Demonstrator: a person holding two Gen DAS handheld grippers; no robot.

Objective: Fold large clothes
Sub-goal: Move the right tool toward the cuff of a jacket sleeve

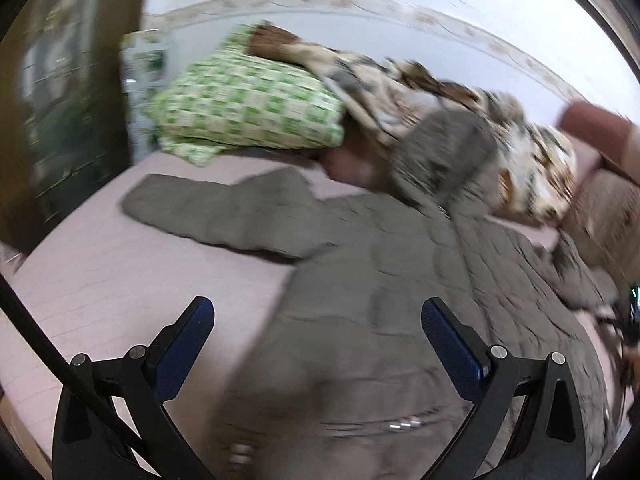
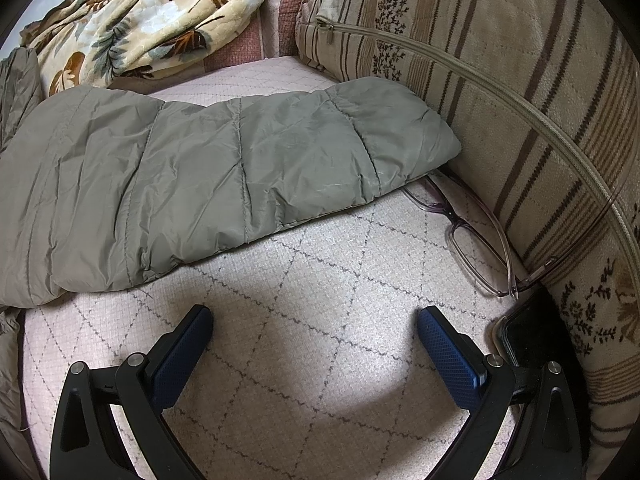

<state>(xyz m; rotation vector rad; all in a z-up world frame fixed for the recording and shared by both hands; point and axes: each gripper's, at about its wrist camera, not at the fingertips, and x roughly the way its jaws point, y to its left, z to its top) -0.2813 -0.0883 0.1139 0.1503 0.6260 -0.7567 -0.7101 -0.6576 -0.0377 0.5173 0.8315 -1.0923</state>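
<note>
A large grey-brown quilted jacket (image 1: 380, 280) lies spread flat on the pink bed cover (image 1: 100, 280). One sleeve (image 1: 216, 216) stretches to the left in the left wrist view. The other sleeve (image 2: 224, 176) lies across the right wrist view, its cuff end near a striped cushion. My left gripper (image 1: 318, 316) is open and empty above the jacket's lower body. My right gripper (image 2: 316, 324) is open and empty over bare cover, just short of the sleeve. The left wrist view is blurred.
A green checked pillow (image 1: 248, 108) and a leaf-print blanket (image 2: 148, 20) lie at the bed's far side. A striped cushion (image 2: 500, 100) stands at the right. Glasses (image 2: 476, 240) and a dark phone (image 2: 528, 340) lie beside the cushion, near my right gripper.
</note>
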